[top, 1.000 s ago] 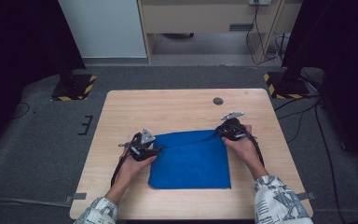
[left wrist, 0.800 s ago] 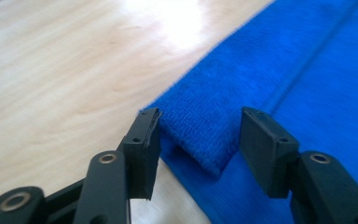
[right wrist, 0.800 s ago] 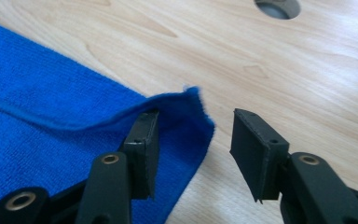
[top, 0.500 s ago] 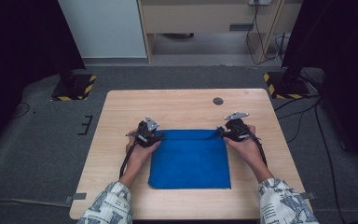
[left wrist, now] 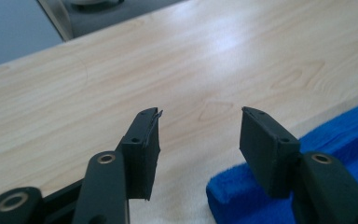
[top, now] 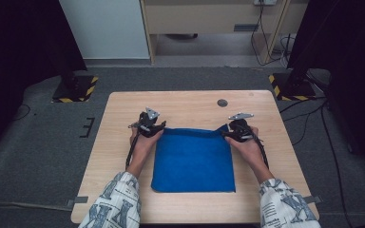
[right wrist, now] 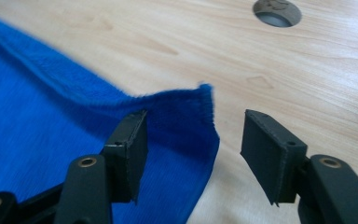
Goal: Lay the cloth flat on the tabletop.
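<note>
With the blue cloth (top: pixel 193 159) spread on the surface (top: pixel 185 102), we have both tools wide, holding nothing: right tool (right wrist: pixel 193 140) just opening around its raised corner, left tool (left wrist: pixel 199 140) beside the other. Next, withdraw.

Cloth (top: pixel 192 159) flat on the table (top: pixel 190 104), left gripper (top: pixel 153 129) and right gripper (top: pixel 233 134) at its far corners.

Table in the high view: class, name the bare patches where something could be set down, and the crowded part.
Free: the far strip of the table beyond the blue cloth up to the round hole, and both side margins. Crowded: the cloth's far corners, where the left tongs and right tongs sit.
</note>
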A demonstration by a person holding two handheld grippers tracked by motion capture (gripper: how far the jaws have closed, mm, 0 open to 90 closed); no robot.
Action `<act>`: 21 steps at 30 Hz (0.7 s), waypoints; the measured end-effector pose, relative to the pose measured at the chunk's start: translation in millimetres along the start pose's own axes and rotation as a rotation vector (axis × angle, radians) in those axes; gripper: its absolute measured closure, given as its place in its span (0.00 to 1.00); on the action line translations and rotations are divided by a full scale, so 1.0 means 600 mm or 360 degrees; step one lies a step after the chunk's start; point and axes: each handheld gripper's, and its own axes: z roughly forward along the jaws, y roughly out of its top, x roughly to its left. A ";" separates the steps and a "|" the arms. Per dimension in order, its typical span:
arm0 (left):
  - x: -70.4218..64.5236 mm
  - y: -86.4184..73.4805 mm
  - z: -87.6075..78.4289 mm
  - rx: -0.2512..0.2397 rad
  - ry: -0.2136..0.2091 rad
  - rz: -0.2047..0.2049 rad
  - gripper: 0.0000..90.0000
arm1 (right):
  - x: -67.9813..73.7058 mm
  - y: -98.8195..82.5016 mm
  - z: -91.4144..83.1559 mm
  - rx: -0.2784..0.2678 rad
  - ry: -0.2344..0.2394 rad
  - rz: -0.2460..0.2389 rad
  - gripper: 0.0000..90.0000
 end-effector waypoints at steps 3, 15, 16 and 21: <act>0.002 0.007 -0.009 -0.0034 -0.0011 -0.0001 0.50 | -0.009 0.005 0.004 -0.0006 -0.0029 0.0025 0.45; 0.007 0.024 -0.055 -0.0020 -0.0108 -0.0045 0.36 | 0.001 0.010 -0.028 -0.0031 0.0069 0.0004 0.31; 0.006 0.026 -0.061 -0.0022 -0.0125 -0.0043 0.34 | 0.004 0.010 -0.031 -0.0030 0.0092 0.0001 0.29; -0.003 0.030 -0.085 -0.0011 -0.0224 -0.0027 0.24 | 0.039 0.004 -0.044 -0.0063 0.0247 -0.0061 0.26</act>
